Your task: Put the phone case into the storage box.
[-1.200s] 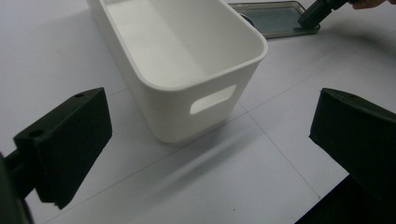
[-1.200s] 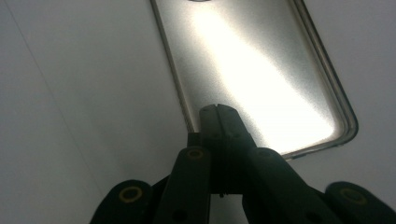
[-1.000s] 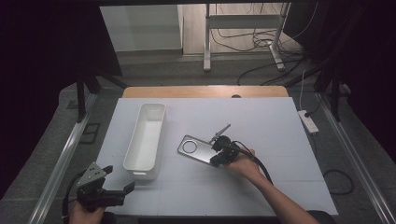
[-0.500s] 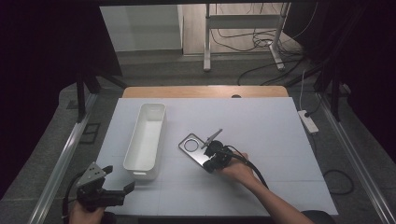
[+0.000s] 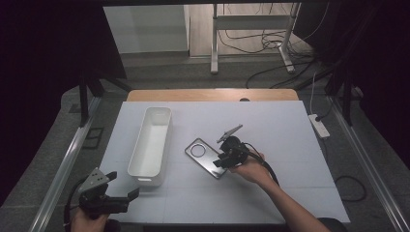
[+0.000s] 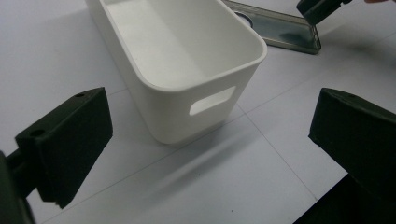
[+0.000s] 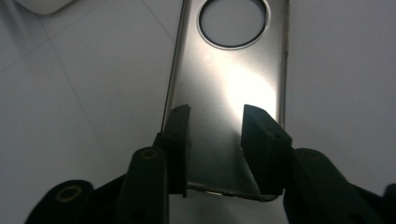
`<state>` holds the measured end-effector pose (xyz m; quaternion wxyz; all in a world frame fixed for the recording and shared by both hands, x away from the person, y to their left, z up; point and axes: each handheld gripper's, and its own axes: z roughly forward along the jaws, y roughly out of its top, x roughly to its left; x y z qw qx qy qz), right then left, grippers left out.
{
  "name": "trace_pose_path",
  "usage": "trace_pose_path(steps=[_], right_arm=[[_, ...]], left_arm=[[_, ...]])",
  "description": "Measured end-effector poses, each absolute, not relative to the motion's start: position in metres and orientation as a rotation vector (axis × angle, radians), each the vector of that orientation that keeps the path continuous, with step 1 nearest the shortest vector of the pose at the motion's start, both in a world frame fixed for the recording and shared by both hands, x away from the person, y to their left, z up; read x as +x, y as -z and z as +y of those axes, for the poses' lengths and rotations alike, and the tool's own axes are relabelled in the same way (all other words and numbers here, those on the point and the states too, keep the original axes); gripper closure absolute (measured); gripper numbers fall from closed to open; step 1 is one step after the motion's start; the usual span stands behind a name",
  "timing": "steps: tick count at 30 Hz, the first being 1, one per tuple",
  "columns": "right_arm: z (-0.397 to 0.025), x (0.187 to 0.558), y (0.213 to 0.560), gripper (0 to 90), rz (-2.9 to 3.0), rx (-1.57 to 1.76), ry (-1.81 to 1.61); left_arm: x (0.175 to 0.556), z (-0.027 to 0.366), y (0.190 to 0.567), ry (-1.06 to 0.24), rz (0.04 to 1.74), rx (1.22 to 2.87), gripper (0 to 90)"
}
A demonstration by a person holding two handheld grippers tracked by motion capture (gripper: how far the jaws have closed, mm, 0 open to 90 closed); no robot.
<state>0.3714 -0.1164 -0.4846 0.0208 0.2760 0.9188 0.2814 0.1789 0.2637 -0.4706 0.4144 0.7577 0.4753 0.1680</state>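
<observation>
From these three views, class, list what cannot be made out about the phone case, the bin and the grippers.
- Phone case: near end behind the right gripper jaws; contact unclear.
- White bin: far end cut off by the left gripper view's top edge.
- Left gripper: high view, dark and small.

One phone case [image 5: 207, 157] with one round cut-out, one white bin [image 5: 151, 140], two grippers, the left [image 5: 121, 198] and the right [image 5: 221, 161], and one power strip [image 5: 318, 125] beside the table are counted
</observation>
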Motion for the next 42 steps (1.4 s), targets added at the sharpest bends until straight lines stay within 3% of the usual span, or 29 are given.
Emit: trace_pose_path(steps=[6,8,9,16,19,32,42], right_arm=[[-0.120,0.376,0.477,42.6,2.792,0.855,-0.865],[-0.121,0.379,0.475,32.1,2.772,0.877,-0.855],[-0.121,0.379,0.475,32.1,2.772,0.877,-0.855],[-0.122,0.388,0.478,6.4,2.758,0.948,-0.842],[-0.122,0.390,0.479,1.1,2.781,0.959,-0.867],[-0.117,0.398,0.490,0.9,2.815,0.974,-0.746],[-0.115,0.400,0.503,10.5,2.792,0.930,-0.681]], left_arm=[[0.179,0.264,0.471,-0.422,1.192,1.907,0.3],[0.179,0.264,0.471,-0.421,1.191,1.908,0.3],[0.179,0.264,0.471,-0.421,1.191,1.908,0.3],[0.179,0.263,0.471,-0.419,1.189,1.910,0.3],[0.179,0.263,0.471,-0.419,1.188,1.910,0.3],[0.179,0.263,0.471,-0.417,1.184,1.916,0.3],[0.179,0.263,0.471,-0.416,1.183,1.916,0.4]])
